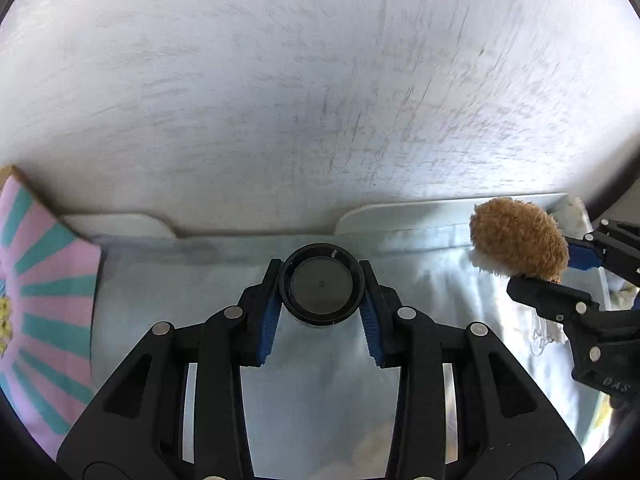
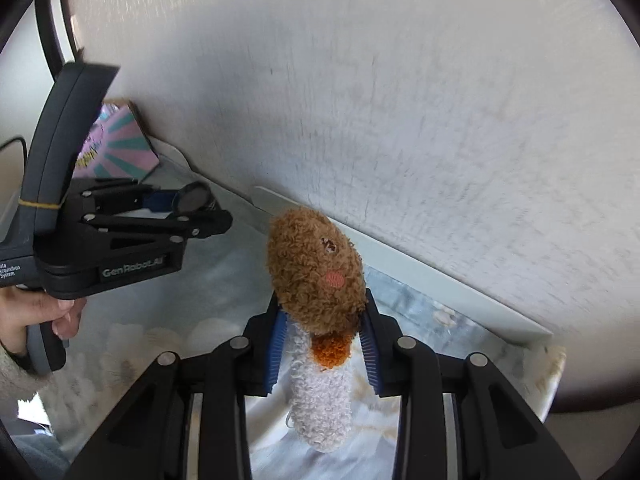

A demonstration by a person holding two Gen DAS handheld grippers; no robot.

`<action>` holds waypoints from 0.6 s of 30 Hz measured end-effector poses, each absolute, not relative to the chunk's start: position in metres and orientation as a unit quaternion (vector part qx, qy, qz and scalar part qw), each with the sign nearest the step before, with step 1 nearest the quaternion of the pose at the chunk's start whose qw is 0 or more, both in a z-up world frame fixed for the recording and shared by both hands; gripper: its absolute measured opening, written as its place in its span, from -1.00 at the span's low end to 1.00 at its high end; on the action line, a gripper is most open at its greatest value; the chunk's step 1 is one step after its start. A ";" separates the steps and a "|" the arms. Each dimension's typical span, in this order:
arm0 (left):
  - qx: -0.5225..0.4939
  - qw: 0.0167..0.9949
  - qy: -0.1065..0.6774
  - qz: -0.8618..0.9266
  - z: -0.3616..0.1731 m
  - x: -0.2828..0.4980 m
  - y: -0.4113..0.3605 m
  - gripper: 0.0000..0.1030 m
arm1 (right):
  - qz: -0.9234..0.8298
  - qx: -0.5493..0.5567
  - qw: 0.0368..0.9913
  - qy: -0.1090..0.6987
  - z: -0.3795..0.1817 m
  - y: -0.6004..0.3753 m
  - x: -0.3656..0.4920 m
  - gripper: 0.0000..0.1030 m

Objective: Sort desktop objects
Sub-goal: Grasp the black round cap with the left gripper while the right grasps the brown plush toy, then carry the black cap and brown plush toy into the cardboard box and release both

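Two grips are holding right now, and both are looking a bit risky. Left hand-held gripper (image 1: 322,286) is pinching a small black-capped jar (image 1: 321,282) by the cap rim only, w/ the clear body hanging below over the tray (image 1: 400,208). Since the cap is round and smooth, the jar may be sliding out or twisting if the hand is swinging fast; if the cap is only loosely screwed, the body could be dropping away.

Right hand-held gripper (image 2: 325,320) is squeezing a plush toy (image 2: 316,268) at the neck, brown fuzzy head sticking out past the pads, white body dangling back toward the camera. Soft stuff is compressing, so the toy may be slipping through, esp. w/ the heavy head tipping fwd.

Both items are being held just above the tray, near its back wall; the toy is sitting right of the jar, so the two grippers could be bumping.

Writing: "GenRobot.AI" is showing on the left gripper's side, plus part of "Acquisition System" on its handle. Pink-and-teal box (image 2: 120,148), left of the tray, is carrying yellow lettering too blurred to read.
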State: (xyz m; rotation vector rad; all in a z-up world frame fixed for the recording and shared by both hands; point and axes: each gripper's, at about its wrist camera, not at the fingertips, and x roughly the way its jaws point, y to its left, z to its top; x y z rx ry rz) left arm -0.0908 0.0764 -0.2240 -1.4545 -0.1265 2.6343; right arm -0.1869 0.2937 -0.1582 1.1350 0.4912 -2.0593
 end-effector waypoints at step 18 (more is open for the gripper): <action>-0.477 0.087 -0.010 0.874 -0.106 -0.024 0.011 -0.36 | -0.818 0.409 0.376 0.152 -0.045 0.257 -0.146 -0.39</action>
